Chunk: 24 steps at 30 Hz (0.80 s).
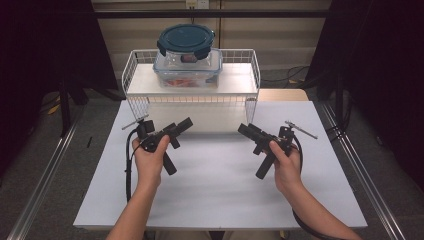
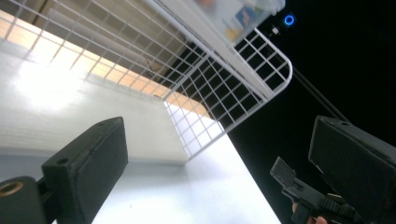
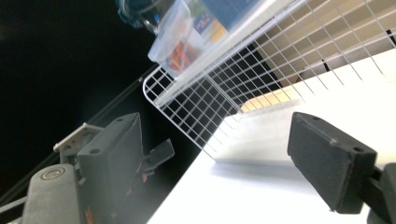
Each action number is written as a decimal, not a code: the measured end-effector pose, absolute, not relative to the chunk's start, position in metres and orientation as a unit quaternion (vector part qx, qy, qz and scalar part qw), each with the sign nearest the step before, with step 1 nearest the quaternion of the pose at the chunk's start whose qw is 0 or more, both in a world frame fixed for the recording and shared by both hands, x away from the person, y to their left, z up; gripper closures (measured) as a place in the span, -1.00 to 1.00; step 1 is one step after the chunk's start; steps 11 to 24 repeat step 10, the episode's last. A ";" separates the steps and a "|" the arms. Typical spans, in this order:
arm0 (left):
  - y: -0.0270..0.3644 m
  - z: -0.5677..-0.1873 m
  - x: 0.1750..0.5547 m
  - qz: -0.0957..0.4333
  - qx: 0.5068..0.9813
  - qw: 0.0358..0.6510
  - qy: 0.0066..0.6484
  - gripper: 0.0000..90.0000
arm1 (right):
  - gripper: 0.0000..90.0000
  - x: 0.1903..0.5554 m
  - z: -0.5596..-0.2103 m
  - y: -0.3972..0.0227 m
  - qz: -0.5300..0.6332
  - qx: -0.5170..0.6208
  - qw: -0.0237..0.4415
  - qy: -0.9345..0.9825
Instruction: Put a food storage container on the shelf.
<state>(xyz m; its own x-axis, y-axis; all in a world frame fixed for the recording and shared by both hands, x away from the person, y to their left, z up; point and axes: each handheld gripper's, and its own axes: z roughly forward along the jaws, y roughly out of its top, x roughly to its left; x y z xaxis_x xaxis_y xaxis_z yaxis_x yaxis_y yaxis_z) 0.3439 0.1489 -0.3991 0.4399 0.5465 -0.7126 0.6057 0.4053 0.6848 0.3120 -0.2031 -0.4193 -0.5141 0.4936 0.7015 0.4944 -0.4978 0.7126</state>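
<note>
A person holds both grippers low over the white table (image 1: 215, 185), tilted toward each other. My left gripper (image 1: 181, 126) is at the left and points right and away; its black jaws stand open with nothing between them (image 2: 224, 177). My right gripper (image 1: 248, 131) mirrors it at the right, open and empty as well (image 3: 219, 163). Each gripper view shows the other gripper farther off: the right one (image 2: 303, 196) and the left one (image 3: 159, 154). Both point toward the white wire shelf (image 1: 192, 85) at the table's far side.
On the shelf stands a clear rectangular food box (image 1: 187, 72) with red contents, and a round container with a dark teal lid (image 1: 186, 39) sits on top of it. The shelf's wire legs (image 2: 224, 88) (image 3: 205, 112) rise from the table. Dark curtains flank the table.
</note>
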 end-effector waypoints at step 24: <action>0.148 -0.408 0.341 -0.035 0.560 0.644 0.520 -0.91 | -0.63 0.306 -0.439 -0.215 -0.690 -0.498 -0.006 -0.525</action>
